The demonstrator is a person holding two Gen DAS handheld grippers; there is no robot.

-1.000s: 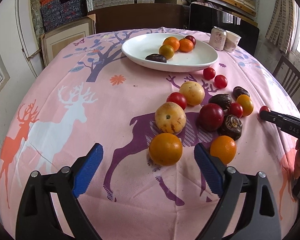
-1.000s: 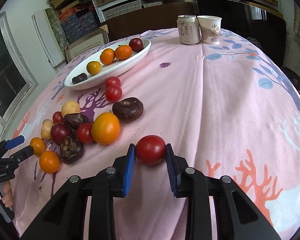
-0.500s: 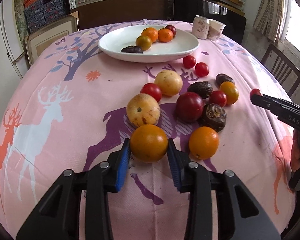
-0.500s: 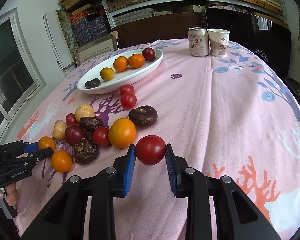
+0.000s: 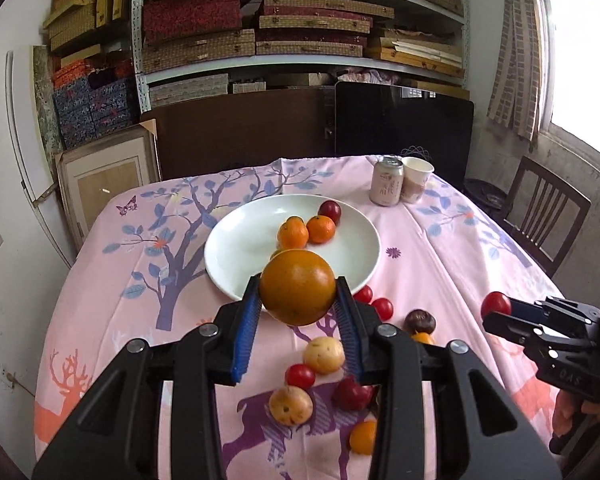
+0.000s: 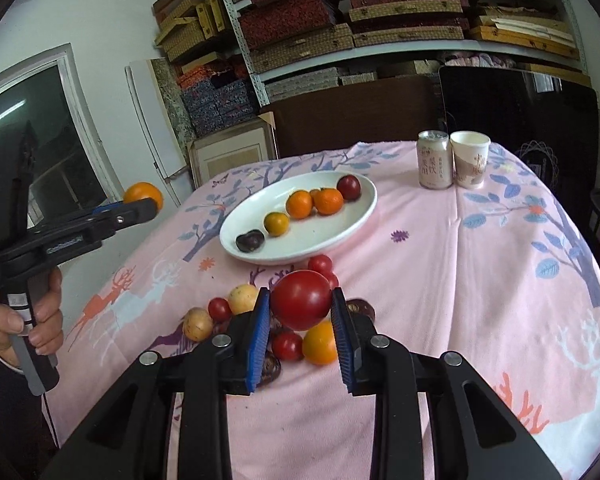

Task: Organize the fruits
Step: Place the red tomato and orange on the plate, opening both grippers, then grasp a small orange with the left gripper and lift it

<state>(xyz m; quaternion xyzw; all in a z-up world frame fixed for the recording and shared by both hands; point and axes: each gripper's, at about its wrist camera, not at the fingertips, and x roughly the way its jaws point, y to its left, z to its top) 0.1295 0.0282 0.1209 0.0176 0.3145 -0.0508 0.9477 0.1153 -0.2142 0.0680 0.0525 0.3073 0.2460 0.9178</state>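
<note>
My left gripper [image 5: 298, 308] is shut on a large orange [image 5: 297, 287] and holds it in the air in front of the white plate [image 5: 236, 256]. The orange also shows in the right wrist view [image 6: 143, 196]. My right gripper [image 6: 301, 320] is shut on a red tomato [image 6: 301, 299], lifted above the loose fruit pile [image 6: 236, 312]. The tomato also shows in the left wrist view [image 5: 496, 304]. The plate [image 6: 340, 224] holds two oranges, a small yellow-orange fruit, a dark red plum and a dark brown fruit.
A drink can [image 6: 434, 160] and a paper cup [image 6: 470, 159] stand at the table's far right. Tomatoes, yellow round fruits and dark fruits lie loose on the pink tablecloth [image 6: 480, 280]. A wooden chair [image 5: 548, 208] stands at the right. Shelves with boxes fill the back wall.
My left gripper closed on the large orange and lifted it off the cloth toward the plate. My right gripper rose with the tomato in it.
</note>
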